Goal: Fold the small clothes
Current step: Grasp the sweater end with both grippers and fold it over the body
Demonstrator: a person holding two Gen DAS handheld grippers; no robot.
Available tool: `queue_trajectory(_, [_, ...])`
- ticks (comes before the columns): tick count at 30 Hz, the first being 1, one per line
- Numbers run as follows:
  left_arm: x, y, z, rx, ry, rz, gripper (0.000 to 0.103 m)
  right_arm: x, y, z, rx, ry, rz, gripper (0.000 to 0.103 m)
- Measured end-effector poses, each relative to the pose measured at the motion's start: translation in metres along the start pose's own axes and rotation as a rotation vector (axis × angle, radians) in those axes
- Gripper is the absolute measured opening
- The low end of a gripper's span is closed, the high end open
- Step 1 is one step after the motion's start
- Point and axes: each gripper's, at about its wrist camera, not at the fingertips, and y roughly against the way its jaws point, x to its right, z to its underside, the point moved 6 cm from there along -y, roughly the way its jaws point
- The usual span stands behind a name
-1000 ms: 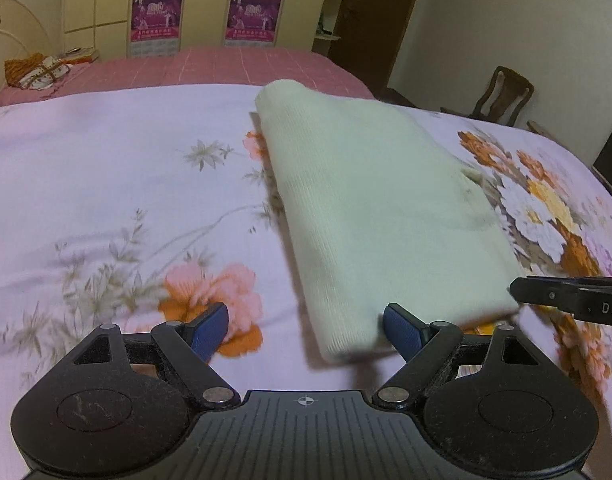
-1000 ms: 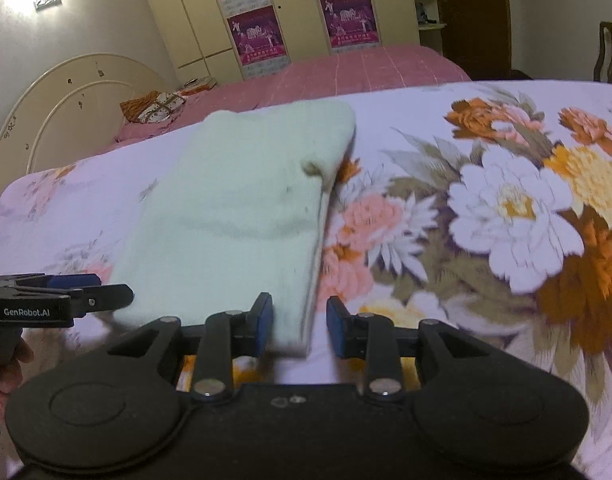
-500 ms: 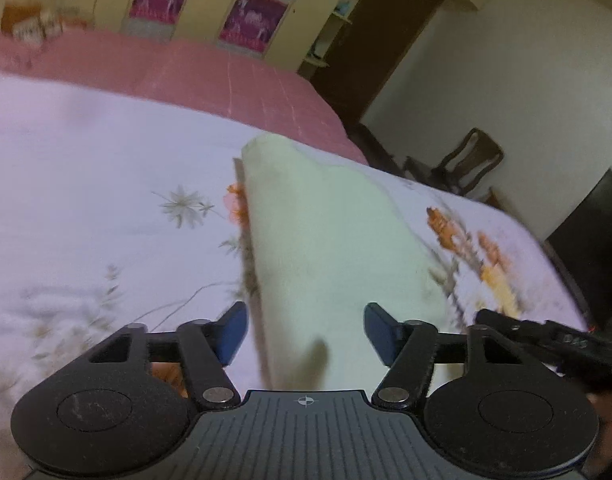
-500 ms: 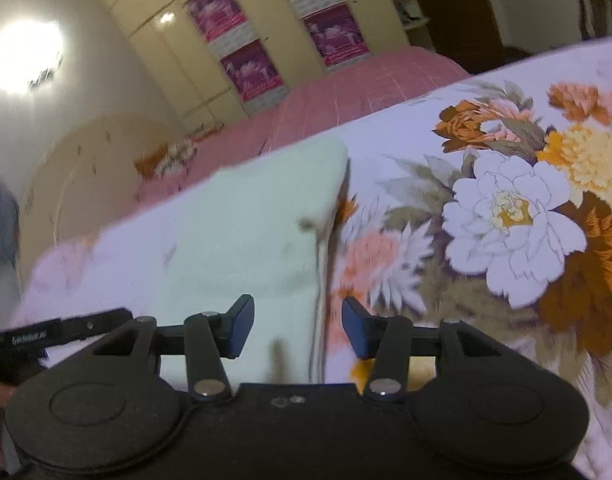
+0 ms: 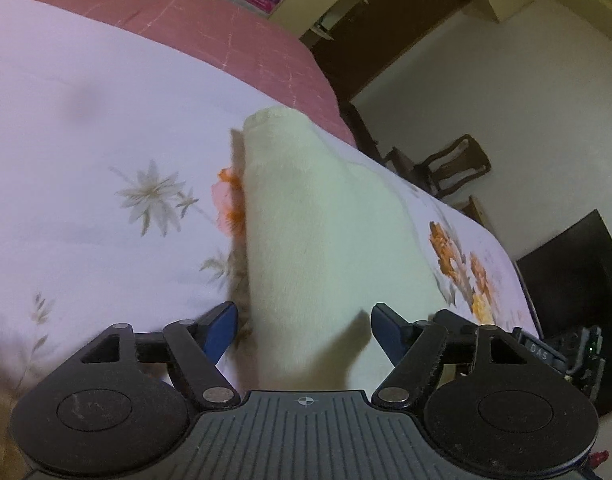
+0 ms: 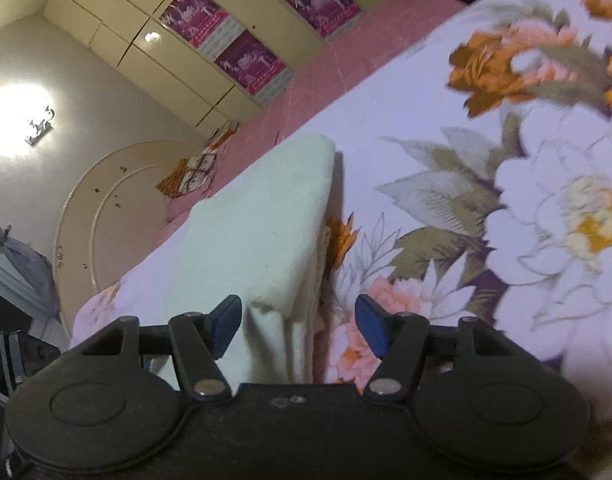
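A folded pale cream garment (image 5: 322,232) lies lengthwise on the floral bedspread (image 5: 106,152). My left gripper (image 5: 304,334) is open, its blue pads either side of the garment's near left edge, low over it. In the right wrist view the garment (image 6: 262,224) shows its layered right edge. My right gripper (image 6: 298,328) is open around the near right corner, with the cloth running under the gripper body. The right gripper's body (image 5: 562,352) shows at the lower right of the left wrist view.
A pink sheet (image 5: 166,12) covers the far part of the bed. A wooden chair (image 5: 446,168) and dark furniture (image 5: 578,280) stand past the bed's right side. A headboard (image 6: 118,208) and wardrobe (image 6: 226,12) are at the back.
Both grippers have tilted and moved forward onto the garment's near corners. The right jaws have opened wider. The near end of the garment has slid under both gripper bodies.
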Motion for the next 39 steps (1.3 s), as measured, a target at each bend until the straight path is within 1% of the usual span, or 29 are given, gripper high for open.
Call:
queue_trajectory(3, [0.007,-0.011,-0.003,-0.010,-0.043,-0.009,0.072,-0.003,-0.008,-0.002,-0.011,0.021,-0.003,0.058])
queue_trajectory(5, [0.014,-0.016,-0.003,-0.009,-0.097,-0.042,0.072,-0.009,-0.013,-0.002,-0.030,0.065,0.009,0.056])
queue_trajectory(7, [0.024,-0.021,-0.002,-0.001,-0.170,-0.105,0.063,-0.019,-0.016,0.001,-0.039,0.130,0.047,0.048])
queue_trajectory(8, [0.030,-0.023,-0.002,0.002,-0.210,-0.129,0.054,-0.024,-0.019,0.002,-0.046,0.160,0.065,0.045])
queue_trajectory(9, [0.035,-0.024,-0.001,0.003,-0.231,-0.132,0.043,-0.029,-0.019,0.004,-0.045,0.186,0.081,0.040])
queue_trajectory(10, [0.038,-0.024,-0.003,0.005,-0.243,-0.133,0.040,-0.035,-0.020,0.005,-0.036,0.226,0.103,0.036])
queue_trajectory(11, [0.044,-0.022,-0.003,0.008,-0.280,-0.150,0.037,-0.041,-0.019,0.007,-0.026,0.266,0.127,0.035])
queue_trajectory(13, [0.057,-0.019,-0.007,0.017,-0.347,-0.168,0.036,-0.053,-0.018,0.010,-0.009,0.326,0.173,0.029])
queue_trajectory(14, [0.061,-0.015,-0.008,0.027,-0.361,-0.174,0.035,-0.061,-0.015,0.012,0.002,0.358,0.197,0.028])
queue_trajectory(17, [0.069,0.005,-0.014,0.056,-0.361,-0.165,0.035,-0.081,-0.007,0.016,0.028,0.426,0.220,0.026])
queue_trajectory(22, [0.064,0.061,-0.012,0.105,-0.364,-0.163,0.035,-0.123,0.019,0.026,0.047,0.481,0.179,0.026])
queue_trajectory(24, [0.053,0.086,-0.009,0.119,-0.357,-0.178,0.035,-0.144,0.021,0.033,0.047,0.510,0.155,0.026])
queue_trajectory(28, [0.016,0.139,0.003,0.141,-0.325,-0.216,0.035,-0.188,0.011,0.062,0.029,0.572,0.109,0.026])
queue_trajectory(33, [-0.032,0.193,0.027,0.145,-0.301,-0.283,0.035,-0.231,-0.015,0.107,-0.024,0.585,0.040,0.026])
queue_trajectory(36, [-0.059,0.216,0.051,0.138,-0.252,-0.301,0.035,-0.245,-0.024,0.134,-0.071,0.572,0.002,0.026])
queue_trajectory(39, [-0.087,0.227,0.081,0.129,-0.162,-0.288,0.036,-0.251,-0.030,0.161,-0.127,0.552,-0.029,0.026])
